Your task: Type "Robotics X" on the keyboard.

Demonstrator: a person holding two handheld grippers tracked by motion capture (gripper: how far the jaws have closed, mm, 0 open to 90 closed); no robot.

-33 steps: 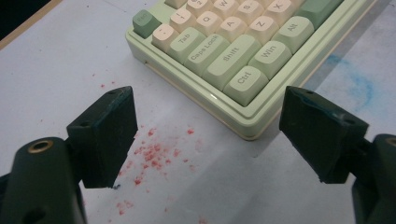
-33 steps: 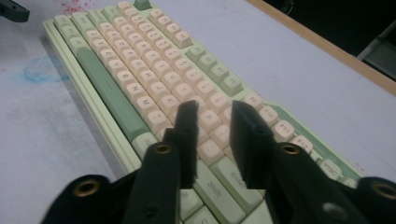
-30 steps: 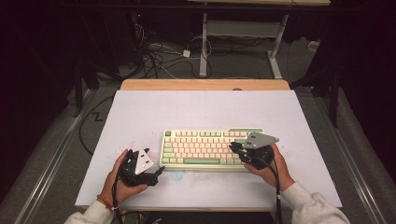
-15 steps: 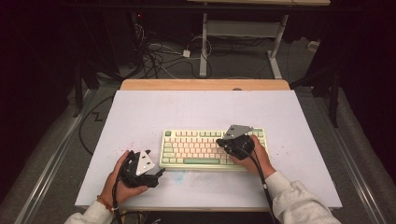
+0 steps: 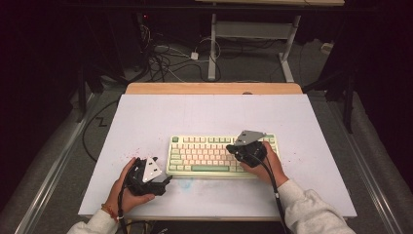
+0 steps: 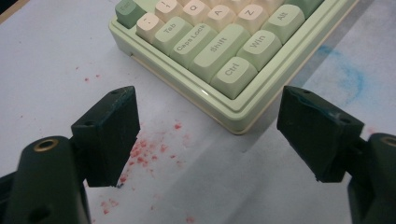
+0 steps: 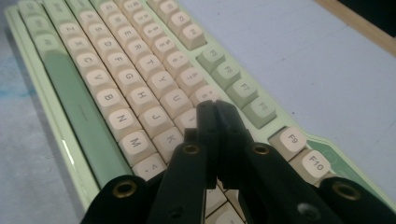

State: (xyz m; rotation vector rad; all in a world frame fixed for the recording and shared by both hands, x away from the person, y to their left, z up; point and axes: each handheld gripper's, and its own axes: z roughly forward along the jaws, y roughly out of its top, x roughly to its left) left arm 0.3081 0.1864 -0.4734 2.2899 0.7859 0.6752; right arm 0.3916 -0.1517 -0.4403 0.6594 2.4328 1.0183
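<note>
Right gripper (image 5: 239, 146) is now sitting over the right half of the keyboard (image 5: 204, 153), having shifted inward from the keyboard's right end; jaws pressed together, nothing between them, tips hanging over the cream keys. Left gripper (image 5: 163, 181) is resting just off the keyboard's near-left corner, jaws apart and empty. Keyboard is lying flat on the white table sheet (image 5: 214, 114), which is showing red specks (image 6: 144, 149) and a blue smear (image 6: 348, 74). Cables (image 5: 165, 56) are trailing across the dark floor behind.
</note>
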